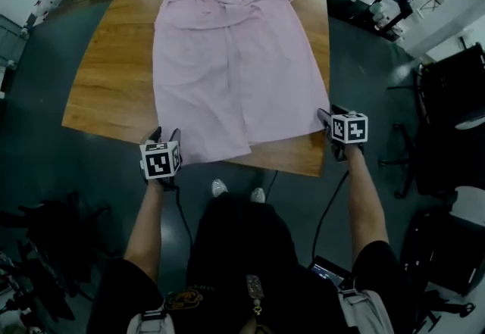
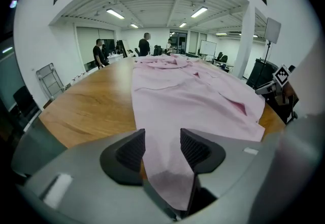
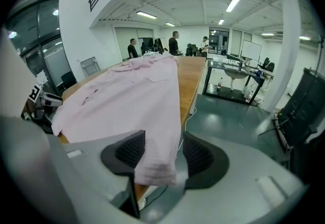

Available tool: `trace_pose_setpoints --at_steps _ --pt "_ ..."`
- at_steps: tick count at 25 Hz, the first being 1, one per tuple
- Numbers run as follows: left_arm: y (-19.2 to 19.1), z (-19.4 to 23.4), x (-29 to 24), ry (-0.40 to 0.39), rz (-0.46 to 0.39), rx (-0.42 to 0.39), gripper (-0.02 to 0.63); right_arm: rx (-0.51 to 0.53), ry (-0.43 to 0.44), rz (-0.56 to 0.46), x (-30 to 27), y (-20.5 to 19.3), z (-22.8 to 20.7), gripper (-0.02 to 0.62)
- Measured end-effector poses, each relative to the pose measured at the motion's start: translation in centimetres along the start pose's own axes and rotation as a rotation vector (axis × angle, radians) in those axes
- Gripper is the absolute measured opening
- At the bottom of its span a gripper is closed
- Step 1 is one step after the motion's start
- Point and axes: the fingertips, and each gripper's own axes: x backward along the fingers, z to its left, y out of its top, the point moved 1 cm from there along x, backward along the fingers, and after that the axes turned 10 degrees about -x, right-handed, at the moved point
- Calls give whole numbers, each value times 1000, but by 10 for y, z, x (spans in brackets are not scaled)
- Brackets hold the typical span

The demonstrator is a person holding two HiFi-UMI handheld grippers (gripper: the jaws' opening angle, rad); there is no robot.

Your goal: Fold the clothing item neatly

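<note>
Gaping wide, left claw (image 2: 162,148) and right claw (image 3: 161,151) straddle the pink shirt's (image 1: 231,60) hem corners on the surface (image 1: 106,90).

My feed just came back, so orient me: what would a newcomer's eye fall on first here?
A pink garment lies spread flat down the middle of the wooden table, reaching from the far edge to the near one. At the near edge, the left gripper and right gripper each have a bottom corner of it lying between open jaws.
</note>
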Motion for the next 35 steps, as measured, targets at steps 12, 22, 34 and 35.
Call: trace_pose_setpoints --at_steps 12,22,34,35 --pt "-61 -6 38 168 3 247 333 -48 151 12 4 -18 10 225" --pt "-69 -16 28 12 -59 417 344 -80 202 41 4 -23 17 225" --pt "-57 -37 38 -81 5 309 41 -6 243 51 31 -22 21 17" --pt "-57 -40 42 -85 4 303 40 -3 256 44 36 -22 24 17"
